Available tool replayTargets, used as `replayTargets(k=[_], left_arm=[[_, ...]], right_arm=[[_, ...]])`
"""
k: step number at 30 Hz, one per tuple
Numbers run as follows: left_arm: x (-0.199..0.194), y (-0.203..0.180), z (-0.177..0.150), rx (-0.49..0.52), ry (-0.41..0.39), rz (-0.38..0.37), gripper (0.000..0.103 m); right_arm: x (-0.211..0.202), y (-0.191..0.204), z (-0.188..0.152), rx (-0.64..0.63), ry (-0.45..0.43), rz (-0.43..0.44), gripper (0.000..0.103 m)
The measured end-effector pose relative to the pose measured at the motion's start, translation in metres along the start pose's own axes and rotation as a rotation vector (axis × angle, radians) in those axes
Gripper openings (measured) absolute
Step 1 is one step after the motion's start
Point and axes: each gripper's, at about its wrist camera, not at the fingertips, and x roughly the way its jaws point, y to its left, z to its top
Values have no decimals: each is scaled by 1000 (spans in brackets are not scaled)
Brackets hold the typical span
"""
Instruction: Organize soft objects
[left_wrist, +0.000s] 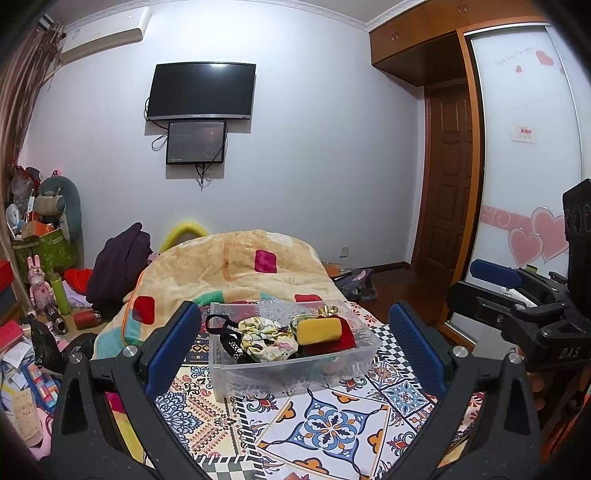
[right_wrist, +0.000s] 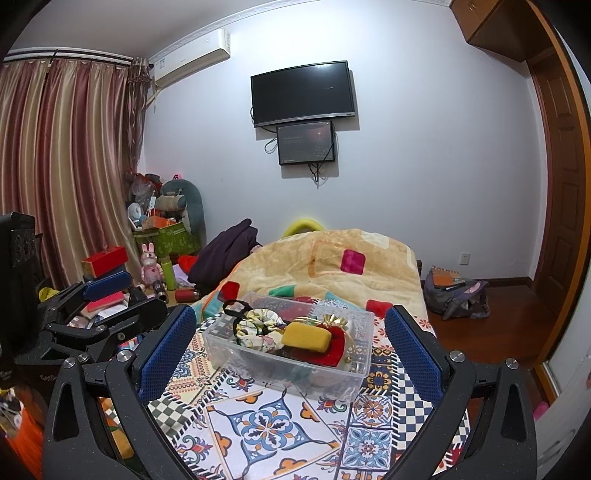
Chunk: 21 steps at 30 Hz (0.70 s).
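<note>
A clear plastic bin (left_wrist: 295, 373) (right_wrist: 258, 369) stands on the patterned cloth (left_wrist: 325, 424) (right_wrist: 266, 428). In it lie a yellow sponge (left_wrist: 318, 331) (right_wrist: 306, 336), a floral scrunchie (left_wrist: 264, 338) (right_wrist: 255, 328), a red pouch (left_wrist: 334, 343) (right_wrist: 328, 350), a black strap (left_wrist: 221, 325) and a gold bow (left_wrist: 327, 310) (right_wrist: 334, 320). My left gripper (left_wrist: 295, 339) is open and empty, just short of the bin. My right gripper (right_wrist: 290, 341) is open and empty, also short of the bin; it shows at the right of the left wrist view (left_wrist: 496, 271).
A rumpled beige blanket (left_wrist: 236, 266) (right_wrist: 332, 258) lies behind the bin. Clutter, boxes and toys (left_wrist: 44, 280) (right_wrist: 155, 258) crowd the left. A backpack (right_wrist: 454, 291) lies on the wood floor at the right, near the wardrobe (left_wrist: 524, 184).
</note>
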Motion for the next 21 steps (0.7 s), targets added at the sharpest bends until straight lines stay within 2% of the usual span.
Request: replayTargets(k=[21], left_arm=[[7, 4, -3, -30, 26, 1, 103]], right_arm=[[6, 3, -2, 1, 31, -1, 103]])
